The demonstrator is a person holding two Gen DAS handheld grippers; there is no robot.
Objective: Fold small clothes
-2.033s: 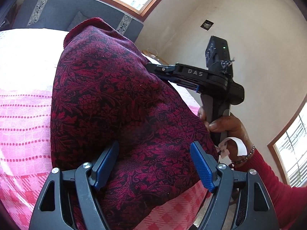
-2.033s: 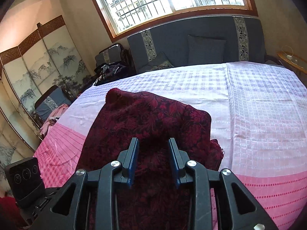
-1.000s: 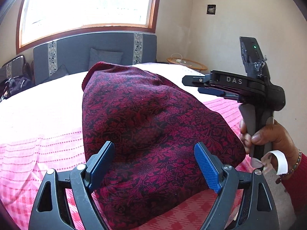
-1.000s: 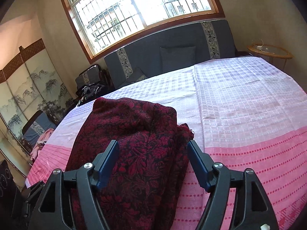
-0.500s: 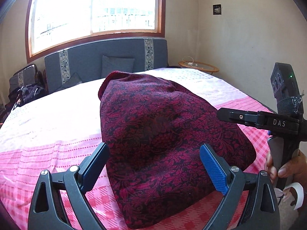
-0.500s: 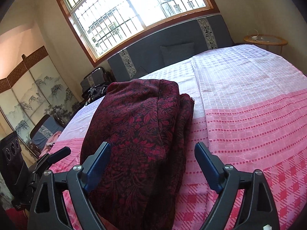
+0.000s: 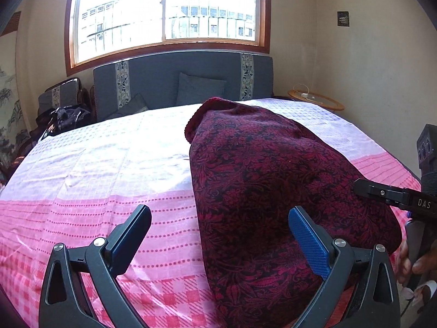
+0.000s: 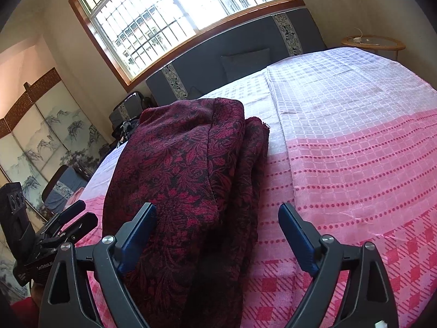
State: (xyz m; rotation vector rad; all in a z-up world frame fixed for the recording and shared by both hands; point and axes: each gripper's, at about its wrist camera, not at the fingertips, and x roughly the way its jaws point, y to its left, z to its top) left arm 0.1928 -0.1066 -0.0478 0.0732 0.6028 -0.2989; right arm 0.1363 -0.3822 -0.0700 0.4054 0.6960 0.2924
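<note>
A dark red floral patterned garment [image 7: 267, 191] lies folded in a thick stack on the pink and white bedspread [image 7: 109, 169]. It also shows in the right wrist view [image 8: 185, 180], with layered edges on its right side. My left gripper [image 7: 218, 227] is open and empty, above the garment's near left edge. My right gripper [image 8: 218, 227] is open and empty, above the garment's near right edge. The right gripper's body [image 7: 396, 196] shows at the right edge of the left wrist view. The left gripper's body [image 8: 54, 235] shows at the left edge of the right wrist view.
A grey sofa with cushions [image 7: 183, 87] stands under the window at the far side of the bed. A round side table [image 7: 316, 101] stands at the far right. A painted folding screen [image 8: 41, 142] stands at the left. Dark bags [image 7: 62, 117] lie beside the sofa.
Both grippers have drawn back from the garment and stand open. Two seconds ago the right gripper was nearly shut on the cloth; it has let go, and the garment lies flat.
</note>
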